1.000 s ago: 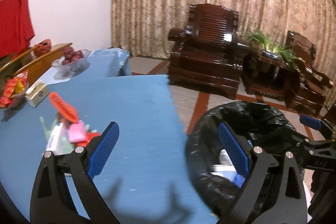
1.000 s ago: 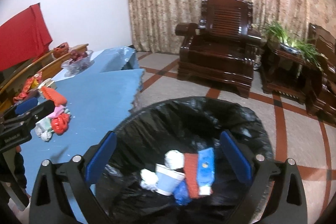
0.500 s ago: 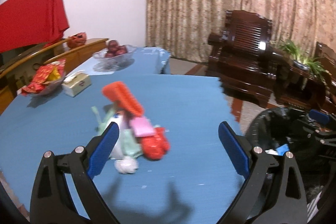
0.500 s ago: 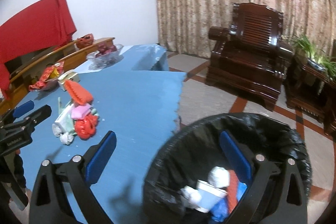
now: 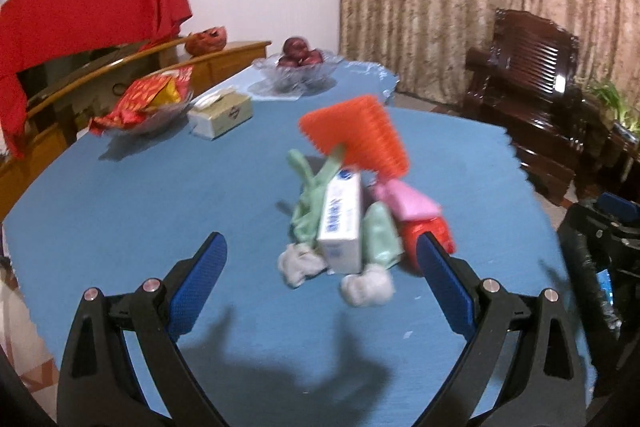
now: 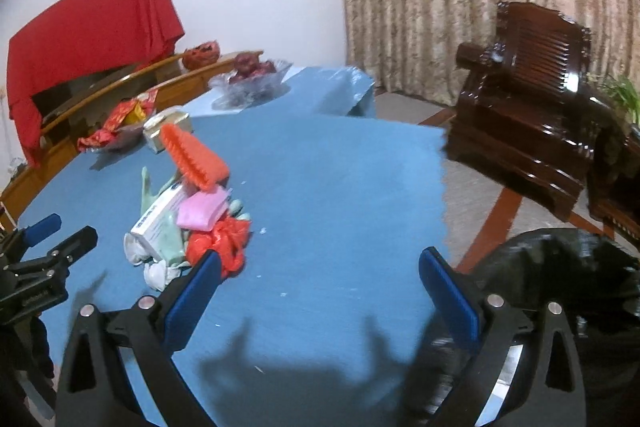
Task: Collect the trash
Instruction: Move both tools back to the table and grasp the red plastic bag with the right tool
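Observation:
A heap of trash lies on the blue table (image 5: 120,211): an orange ribbed piece (image 5: 360,135), a white box with blue print (image 5: 340,223), a pink packet (image 5: 408,203), a red plastic bag (image 5: 430,233), green wrappers and crumpled white tissues (image 5: 366,289). My left gripper (image 5: 320,283) is open and empty, just short of the heap. My right gripper (image 6: 320,287) is open and empty over the table, to the right of the heap (image 6: 188,211). The black-lined trash bin (image 6: 560,267) stands on the floor at the lower right.
A tissue box (image 5: 222,113), a dish of red snack packets (image 5: 148,103) and a glass bowl of red fruit (image 5: 298,67) stand at the table's far side. A wooden sideboard with red cloth (image 5: 80,11) is behind. Dark wooden armchairs (image 6: 532,87) stand to the right.
Both grippers have swung left from the bin toward the table. The trash heap is now centred ahead of the left gripper. Both stay open and empty.

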